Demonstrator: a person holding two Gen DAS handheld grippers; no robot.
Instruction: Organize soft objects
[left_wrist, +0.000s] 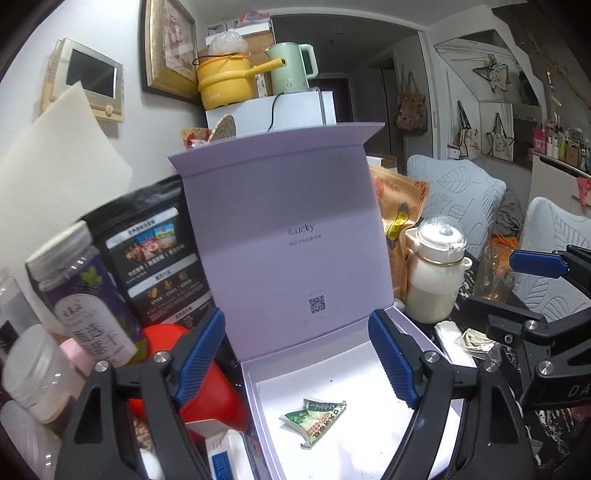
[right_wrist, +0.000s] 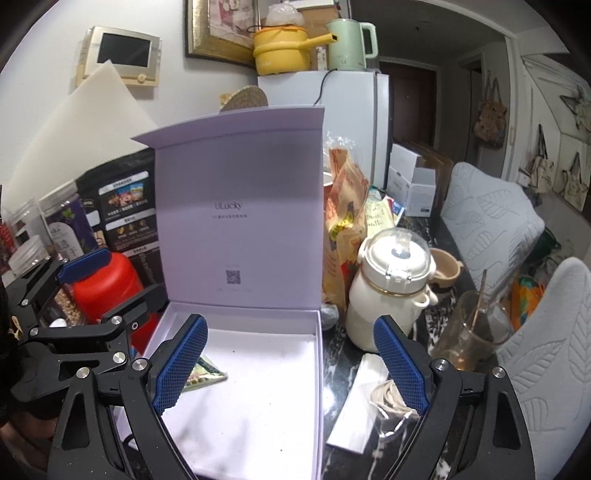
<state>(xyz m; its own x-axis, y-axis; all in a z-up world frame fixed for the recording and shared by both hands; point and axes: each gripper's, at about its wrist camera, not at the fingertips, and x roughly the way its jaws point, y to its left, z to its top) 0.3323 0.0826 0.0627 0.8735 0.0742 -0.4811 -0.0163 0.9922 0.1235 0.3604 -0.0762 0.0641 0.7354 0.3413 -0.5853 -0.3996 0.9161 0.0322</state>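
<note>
The lavender box (left_wrist: 258, 424) sits open on the cluttered surface (right_wrist: 332, 354), its lid (left_wrist: 288, 240) standing upright at the far side with small print and a square code on the inner face. On the white floor of the box lies one small green crumpled packet (left_wrist: 314, 419), toward the box's left part as seen from the right wrist view, where the nearer blue pad partly covers it (right_wrist: 207, 373). Nothing else lies in the box.

The left tongs (left_wrist: 303, 362) hang above the box's near left wall, released, with the blue pads spread apart and nothing between them; one pad is over the red jar (left_wrist: 207, 391) just left of the box, the other over the box's floor. The right tongs (right_wrist: 291, 365) are also released, their pads standing wide; the left pad is over the box's floor, the right pad beyond the box's right wall. They grasp nothing.

Just right of the box, on the dark marbled surface, lie a white flat packet (right_wrist: 354, 406) and a clear bag of pale hair ties (right_wrist: 388, 400). Further right of the box stand a cream bottle with a domed lid (right_wrist: 391, 291) and a glass with a straw (right_wrist: 469, 332). An orange snack bag (right_wrist: 343, 206) leans beside the lid's right edge. Left of the box stand a black pouch (left_wrist: 155, 254) and a purple-labelled jar (left_wrist: 81, 288).
</note>
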